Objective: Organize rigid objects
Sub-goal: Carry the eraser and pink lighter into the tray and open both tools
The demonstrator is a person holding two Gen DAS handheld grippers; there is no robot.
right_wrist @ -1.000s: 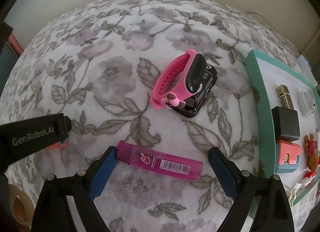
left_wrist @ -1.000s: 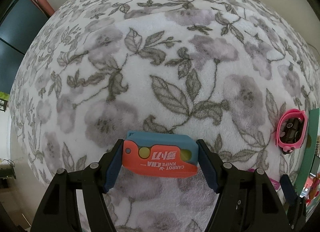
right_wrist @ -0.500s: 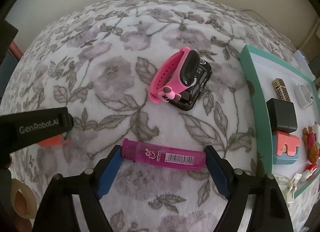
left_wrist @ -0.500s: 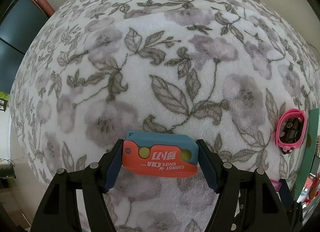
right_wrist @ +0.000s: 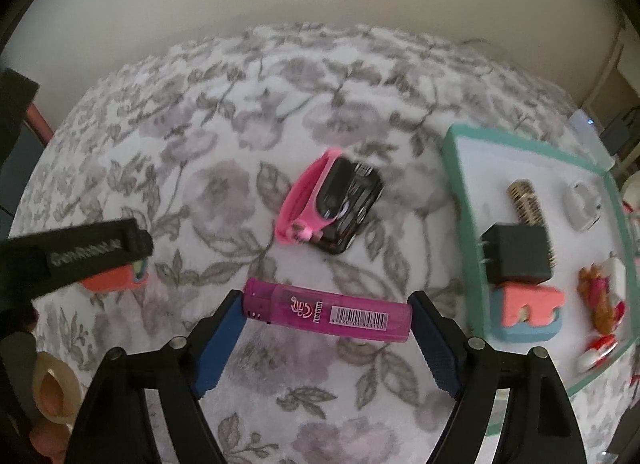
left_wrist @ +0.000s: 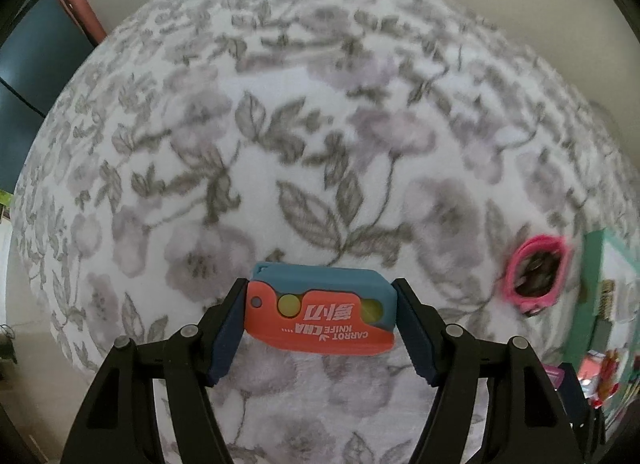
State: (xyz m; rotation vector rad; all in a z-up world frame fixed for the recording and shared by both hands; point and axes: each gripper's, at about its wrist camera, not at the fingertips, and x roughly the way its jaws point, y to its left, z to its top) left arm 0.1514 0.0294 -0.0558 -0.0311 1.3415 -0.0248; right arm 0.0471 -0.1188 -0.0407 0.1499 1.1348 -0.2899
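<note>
My left gripper (left_wrist: 320,316) is shut on an orange and blue carrot knife toy (left_wrist: 320,312), gripped by its two ends just above the floral blanket. My right gripper (right_wrist: 326,314) is shut on a pink lighter (right_wrist: 328,310), gripped end to end. The left gripper (right_wrist: 76,256) with the toy also shows at the left of the right wrist view. A pink watch on a black toy car (right_wrist: 332,204) lies beyond the lighter. It also shows in the left wrist view (left_wrist: 538,276), to the right.
A teal-rimmed white tray (right_wrist: 460,200) lies at the right and holds a black cube (right_wrist: 516,256), a gold comb-like piece (right_wrist: 528,200), a white item (right_wrist: 582,204), an orange and blue block (right_wrist: 528,312) and small figures. A floral blanket (left_wrist: 280,144) covers the surface.
My right gripper has closed onto the pink lighter. Both views have risen slightly, and the lighter and the toy stay between the fingers. The left gripper keeps its hold.
</note>
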